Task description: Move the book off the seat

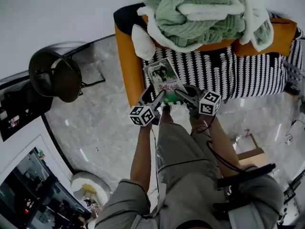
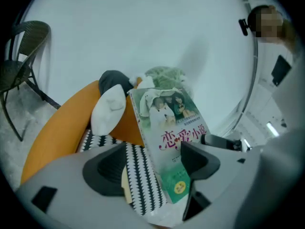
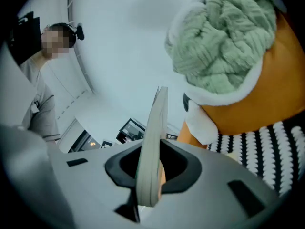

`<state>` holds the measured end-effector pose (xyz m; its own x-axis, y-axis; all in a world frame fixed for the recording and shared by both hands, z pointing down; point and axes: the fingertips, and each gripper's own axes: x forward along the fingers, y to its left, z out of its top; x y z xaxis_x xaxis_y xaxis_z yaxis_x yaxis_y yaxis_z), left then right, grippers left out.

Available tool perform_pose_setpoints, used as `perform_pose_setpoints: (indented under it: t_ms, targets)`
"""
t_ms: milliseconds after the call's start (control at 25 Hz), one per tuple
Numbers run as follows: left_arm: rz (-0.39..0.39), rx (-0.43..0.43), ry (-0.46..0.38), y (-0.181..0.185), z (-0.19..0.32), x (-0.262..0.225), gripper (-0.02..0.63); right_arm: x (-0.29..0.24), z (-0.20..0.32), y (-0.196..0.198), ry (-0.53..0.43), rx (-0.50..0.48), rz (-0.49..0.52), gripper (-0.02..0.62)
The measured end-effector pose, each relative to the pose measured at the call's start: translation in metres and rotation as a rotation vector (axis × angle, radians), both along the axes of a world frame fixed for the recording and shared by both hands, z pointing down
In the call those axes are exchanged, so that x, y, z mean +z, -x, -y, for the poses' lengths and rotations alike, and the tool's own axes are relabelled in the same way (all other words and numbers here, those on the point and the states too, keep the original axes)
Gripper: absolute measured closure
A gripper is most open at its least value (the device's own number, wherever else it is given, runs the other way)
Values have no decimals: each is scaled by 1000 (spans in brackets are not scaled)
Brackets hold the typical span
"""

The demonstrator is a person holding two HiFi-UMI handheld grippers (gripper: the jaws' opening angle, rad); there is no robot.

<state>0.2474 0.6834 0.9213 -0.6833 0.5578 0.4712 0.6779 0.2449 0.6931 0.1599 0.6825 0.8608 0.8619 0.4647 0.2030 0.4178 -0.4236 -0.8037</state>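
Observation:
A book (image 1: 164, 78) with a green-and-white picture cover hangs over the front left corner of the black-and-white striped seat cushion (image 1: 238, 70). My right gripper (image 1: 180, 94) is shut on the book's lower edge. In the right gripper view the book (image 3: 153, 142) stands edge-on, pinched between the jaws of that gripper (image 3: 151, 171). My left gripper (image 1: 156, 99) is open at the book's lower left. In the left gripper view the cover (image 2: 167, 123) faces the camera. The left gripper's (image 2: 152, 165) right jaw overlaps it, and striped cushion shows between the book and the left jaw.
The orange sofa (image 1: 125, 66) carries a heaped green-and-white blanket (image 1: 205, 8) and a white pillow (image 1: 142, 42). A black wicker chair (image 1: 55, 74) stands on the marble floor to the left. A round white object (image 1: 88, 185) lies near my legs. A person (image 3: 45, 80) stands in the background.

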Motion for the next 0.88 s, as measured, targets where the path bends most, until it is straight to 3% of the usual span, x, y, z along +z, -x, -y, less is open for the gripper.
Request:
perform_pose_setpoints:
  t_ms: [120, 360, 520, 680, 880]
  targets:
    - [92, 17, 76, 1, -16, -68, 235, -69, -15, -2, 71, -21, -63, 519]
    - [152, 124, 252, 15, -37, -206, 254, -193, -34, -8, 228, -88, -121, 520]
    - [108, 99, 371, 8, -58, -281, 328, -262, -54, -9, 328, -80, -108, 518]
    - [29, 43, 454, -3, -56, -353, 346, -322, -57, -15, 391, -78, -45, 518]
    - [-68, -29, 627, -18, -76, -449, 347, -404, -80, -25, 480, -16, 2, 503]
